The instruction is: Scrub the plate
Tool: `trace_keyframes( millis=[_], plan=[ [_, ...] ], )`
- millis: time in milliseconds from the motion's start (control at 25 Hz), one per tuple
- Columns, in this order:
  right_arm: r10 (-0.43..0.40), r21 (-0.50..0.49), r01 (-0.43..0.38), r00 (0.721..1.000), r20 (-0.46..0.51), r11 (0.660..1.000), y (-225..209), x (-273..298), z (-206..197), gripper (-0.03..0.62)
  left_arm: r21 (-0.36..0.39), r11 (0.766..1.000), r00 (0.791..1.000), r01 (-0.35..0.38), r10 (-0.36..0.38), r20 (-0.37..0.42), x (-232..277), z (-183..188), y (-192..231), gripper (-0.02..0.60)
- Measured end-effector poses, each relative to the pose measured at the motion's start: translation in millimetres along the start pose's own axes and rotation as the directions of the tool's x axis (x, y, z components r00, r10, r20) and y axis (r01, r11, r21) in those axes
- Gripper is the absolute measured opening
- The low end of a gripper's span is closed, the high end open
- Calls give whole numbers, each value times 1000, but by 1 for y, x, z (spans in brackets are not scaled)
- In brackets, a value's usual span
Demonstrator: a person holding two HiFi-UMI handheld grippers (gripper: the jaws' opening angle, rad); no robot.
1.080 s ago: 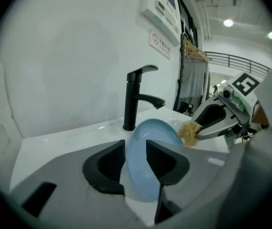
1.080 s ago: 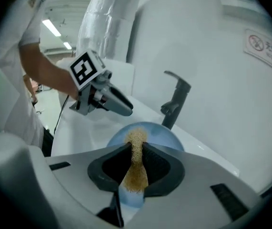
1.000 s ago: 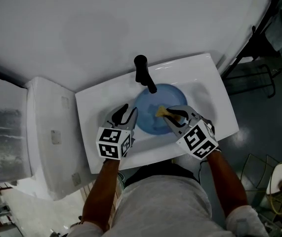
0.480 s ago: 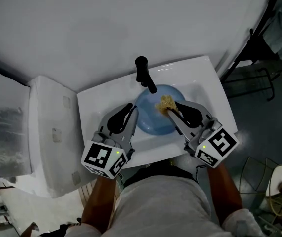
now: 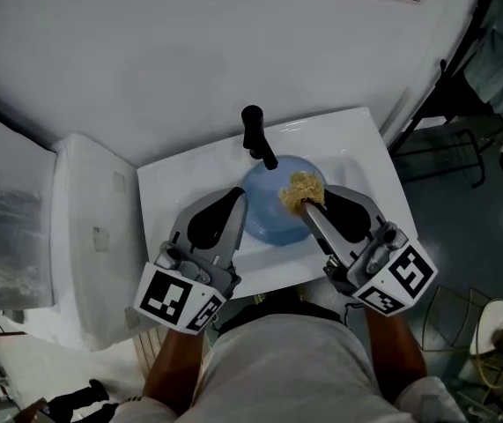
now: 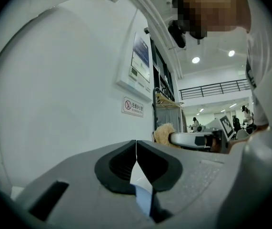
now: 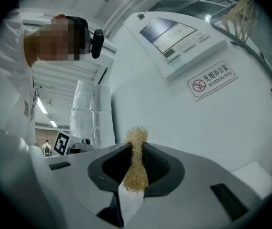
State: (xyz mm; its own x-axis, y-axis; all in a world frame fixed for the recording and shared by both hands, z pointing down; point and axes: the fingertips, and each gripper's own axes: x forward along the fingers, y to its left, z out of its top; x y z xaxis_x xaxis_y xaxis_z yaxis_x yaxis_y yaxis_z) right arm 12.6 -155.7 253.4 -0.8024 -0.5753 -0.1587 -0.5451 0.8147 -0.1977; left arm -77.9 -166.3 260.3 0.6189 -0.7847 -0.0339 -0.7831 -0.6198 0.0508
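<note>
- The plate is blue. It lies flat in the white sink, right under the black tap.
- The right claw is squeezed tight on a yellow scrubber. In the right gripper view the scrubber sticks up between the two pads of the right claw, pinched thin in the middle.
- The left claw has just been closing. Its two pads now meet in the left gripper view, and the left claw has nothing in it.
- Both claws point flat, at the wall, not down into the sink. I think they hang above the plate and do not touch it. The scrubber is up in the air too, over the right side of the plate in the head view.
- So no rubbing is going on right now. It looks like a break in the scrubbing, or maybe the end of it. I cannot tell if the plate is clean.
- To scrub more, the right claw has to tip down and press the scrubber on the plate.
- The left claw has to open first, then hold the plate's edge so the plate does not slide about.
- The tap is close, so the claws should come down in front of it.
</note>
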Motion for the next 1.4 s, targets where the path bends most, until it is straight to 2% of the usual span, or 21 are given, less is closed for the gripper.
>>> trace_keyframes(
  millis=[320,1400],
  plan=[
    [0,-50,1,1000,11,999,9,-6,8,61,11,1000,999,23,-23,49,-5,11,-12,17],
    [13,-74,-13,1000,-3,997,25,-8,3,61,22,999,998,41,-42,48,-9,12,-24,17]
  ],
)
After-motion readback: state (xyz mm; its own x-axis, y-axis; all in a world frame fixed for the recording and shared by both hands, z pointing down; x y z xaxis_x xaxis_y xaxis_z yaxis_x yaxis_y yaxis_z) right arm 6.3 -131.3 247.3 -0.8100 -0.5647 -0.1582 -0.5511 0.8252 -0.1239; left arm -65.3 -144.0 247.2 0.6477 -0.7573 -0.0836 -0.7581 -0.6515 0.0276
